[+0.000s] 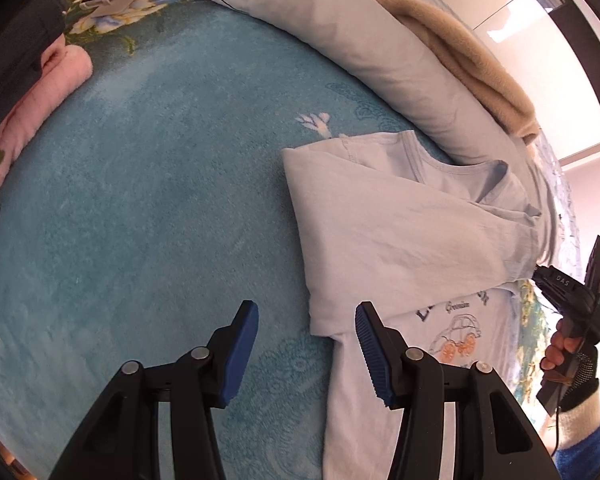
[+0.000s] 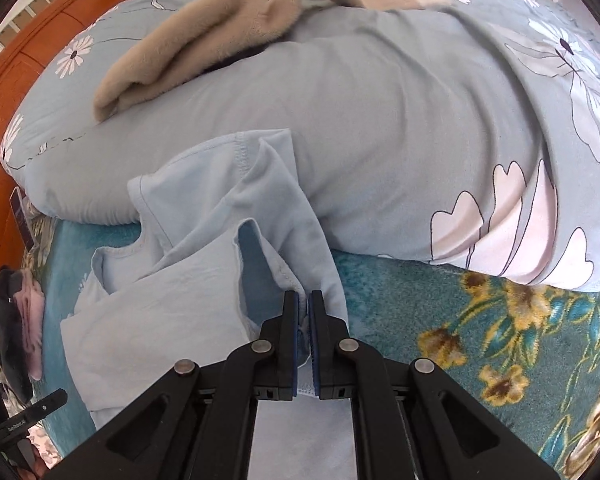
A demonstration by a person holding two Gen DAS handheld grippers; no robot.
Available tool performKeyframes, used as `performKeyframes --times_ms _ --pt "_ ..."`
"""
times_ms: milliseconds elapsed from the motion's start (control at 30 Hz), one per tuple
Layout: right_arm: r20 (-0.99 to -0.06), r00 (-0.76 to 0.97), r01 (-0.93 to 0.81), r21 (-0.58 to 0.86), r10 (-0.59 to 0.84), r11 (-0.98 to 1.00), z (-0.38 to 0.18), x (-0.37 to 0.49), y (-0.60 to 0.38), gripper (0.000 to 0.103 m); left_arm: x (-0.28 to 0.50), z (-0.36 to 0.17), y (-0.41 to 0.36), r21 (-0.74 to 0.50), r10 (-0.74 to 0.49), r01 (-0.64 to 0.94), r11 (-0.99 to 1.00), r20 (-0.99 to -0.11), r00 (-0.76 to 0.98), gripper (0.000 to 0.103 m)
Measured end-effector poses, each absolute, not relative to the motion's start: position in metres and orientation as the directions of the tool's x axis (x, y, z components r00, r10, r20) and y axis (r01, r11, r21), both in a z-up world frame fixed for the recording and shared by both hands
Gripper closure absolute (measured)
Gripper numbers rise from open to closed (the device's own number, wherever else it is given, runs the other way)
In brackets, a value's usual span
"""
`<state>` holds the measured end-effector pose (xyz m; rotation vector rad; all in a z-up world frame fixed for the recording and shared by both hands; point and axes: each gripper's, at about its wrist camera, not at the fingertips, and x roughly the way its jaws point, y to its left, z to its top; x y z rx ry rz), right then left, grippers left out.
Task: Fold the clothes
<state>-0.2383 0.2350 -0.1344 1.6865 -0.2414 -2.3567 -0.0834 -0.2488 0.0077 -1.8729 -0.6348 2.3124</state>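
While the right gripper (image 2: 303, 334) pinches the sleeve hem of the pale blue T-shirt (image 1: 384, 216) lying by the quilt (image 2: 380, 140) on the bed (image 1: 140, 200), the left gripper (image 1: 306, 354) hovers open, empty, at the shirt's left edge, long axis running away from both.
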Motion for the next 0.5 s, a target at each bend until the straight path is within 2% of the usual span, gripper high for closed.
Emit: performKeyframes --times_ms 33,133,267,500 --pt "-0.906 -0.315 0.104 0.264 -0.283 -0.959 -0.129 -0.236 0.235 0.095 -0.079 0.009 -0.248 -0.389 0.342 0.186 -0.902 -0.909 -0.239 0.048" --pt "-0.903 -0.329 0.138 0.243 -0.276 -0.96 -0.112 -0.224 0.241 0.075 -0.06 0.006 -0.237 -0.428 0.387 0.197 -0.882 -0.897 -0.215 0.048" --pt "-0.917 -0.289 0.169 0.235 -0.276 -0.957 -0.103 -0.196 0.258 0.072 -0.033 0.0 -0.223 -0.478 0.447 0.213 -0.852 -0.876 -0.178 0.048" --pt "-0.952 -0.117 0.151 0.263 -0.282 -0.953 -0.137 -0.112 0.312 0.069 0.031 -0.028 -0.198 -0.528 0.534 0.284 -0.8 -0.843 -0.064 0.048"
